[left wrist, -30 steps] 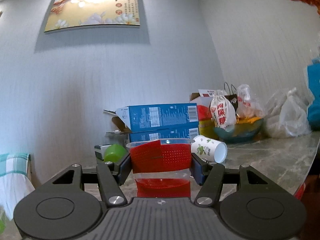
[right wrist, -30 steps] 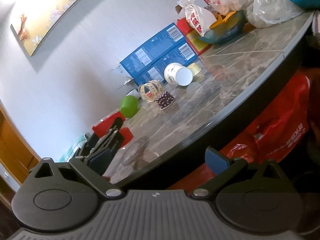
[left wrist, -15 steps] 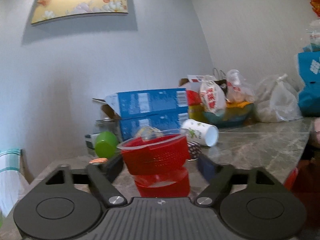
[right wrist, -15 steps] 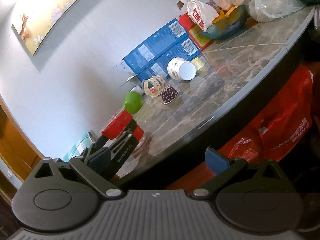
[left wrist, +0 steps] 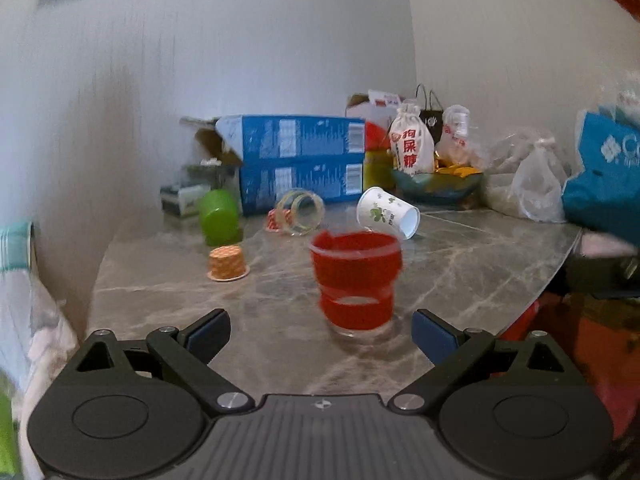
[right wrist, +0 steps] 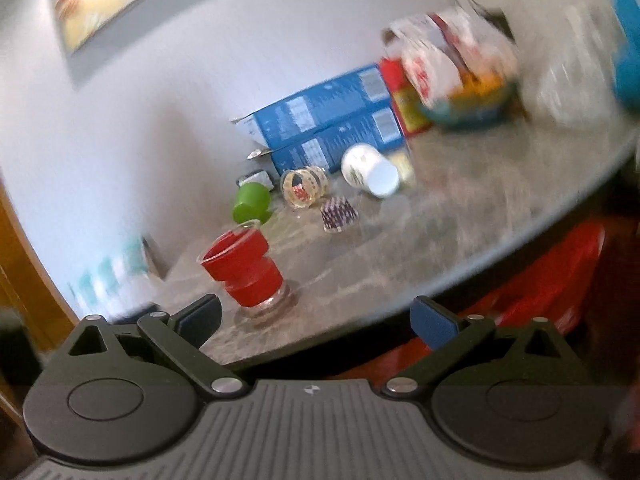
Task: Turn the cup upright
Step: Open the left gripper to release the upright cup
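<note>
My left jaws [left wrist: 320, 330] stand spread wide with nothing between them, and my right jaws [right wrist: 316, 318] are likewise parted and empty, hanging off the near edge of the bench [left wrist: 460, 264]. The red cup [left wrist: 355, 280] stands mouth-up on the bench just ahead of my left jaws, apart from both pads and a little toward the right-hand one; in the right view the same cup [right wrist: 244, 268] sits near the bench's front-left corner. I judge the flip done, with only a clean withdrawal left.

It looks like a clear tumbler wrapped in red sleeves, with a thick clear base. I would guess it is fairly light, stiff, and smooth where bare, so the red band around the upper wall is the better place to grip: more friction, and wide enough for both pads. If glass, it would not forgive a knock.

The bench is polished grey marble, hard and slick, so a nudged cup would slide. Behind the cup lie a white paper cup [left wrist: 387, 211] on its side, a green cup [left wrist: 219, 216], a small orange cup [left wrist: 227, 263] mouth-down, a clear tape roll [left wrist: 302, 212] and blue boxes [left wrist: 298, 162] against the white wall, with bags heaped at the right
</note>
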Demonstrator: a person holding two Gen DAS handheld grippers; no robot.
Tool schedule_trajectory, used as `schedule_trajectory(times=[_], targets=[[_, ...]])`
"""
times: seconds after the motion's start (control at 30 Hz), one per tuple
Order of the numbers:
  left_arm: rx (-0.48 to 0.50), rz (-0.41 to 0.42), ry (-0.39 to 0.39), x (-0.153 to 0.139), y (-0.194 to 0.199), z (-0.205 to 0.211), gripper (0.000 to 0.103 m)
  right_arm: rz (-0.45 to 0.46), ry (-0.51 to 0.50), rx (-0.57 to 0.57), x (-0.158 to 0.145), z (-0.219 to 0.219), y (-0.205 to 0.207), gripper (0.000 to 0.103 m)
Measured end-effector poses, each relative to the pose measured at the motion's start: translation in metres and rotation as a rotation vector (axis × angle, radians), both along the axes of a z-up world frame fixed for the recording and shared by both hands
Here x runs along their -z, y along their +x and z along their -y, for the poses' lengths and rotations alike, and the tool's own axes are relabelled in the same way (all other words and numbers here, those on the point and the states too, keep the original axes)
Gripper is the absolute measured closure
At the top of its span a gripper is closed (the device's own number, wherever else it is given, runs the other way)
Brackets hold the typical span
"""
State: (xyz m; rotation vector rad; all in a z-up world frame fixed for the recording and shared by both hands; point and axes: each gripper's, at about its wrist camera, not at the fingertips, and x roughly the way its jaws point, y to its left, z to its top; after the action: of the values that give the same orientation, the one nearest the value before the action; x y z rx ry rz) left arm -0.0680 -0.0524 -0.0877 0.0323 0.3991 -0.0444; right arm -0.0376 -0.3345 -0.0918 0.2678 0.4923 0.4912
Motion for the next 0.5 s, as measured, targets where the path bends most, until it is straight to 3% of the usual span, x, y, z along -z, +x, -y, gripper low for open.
schedule_trajectory(times=[0.1,0.17,0.3,0.5], targets=[[0.011,-0.117,-0.003,-0.034,0.003,-0.012,0.004,0.091,-0.153,-0.011,-0.03,-0.025,-0.007,0.001],[0.031,-0.132,-0.02,-0.049,-0.002,-0.018,0.004,0.109,-0.203,-0.048,-0.045,-0.036,-0.007,0.001],[0.039,-0.104,-0.023,-0.069,-0.01,-0.019,0.004,0.062,-0.195,-0.075,-0.064,-0.044,0.001,0.001],[0.041,-0.138,-0.065,-0.078,-0.004,-0.022,0.004,0.024,-0.2,-0.056,-0.07,-0.043,0.006,0.001]])
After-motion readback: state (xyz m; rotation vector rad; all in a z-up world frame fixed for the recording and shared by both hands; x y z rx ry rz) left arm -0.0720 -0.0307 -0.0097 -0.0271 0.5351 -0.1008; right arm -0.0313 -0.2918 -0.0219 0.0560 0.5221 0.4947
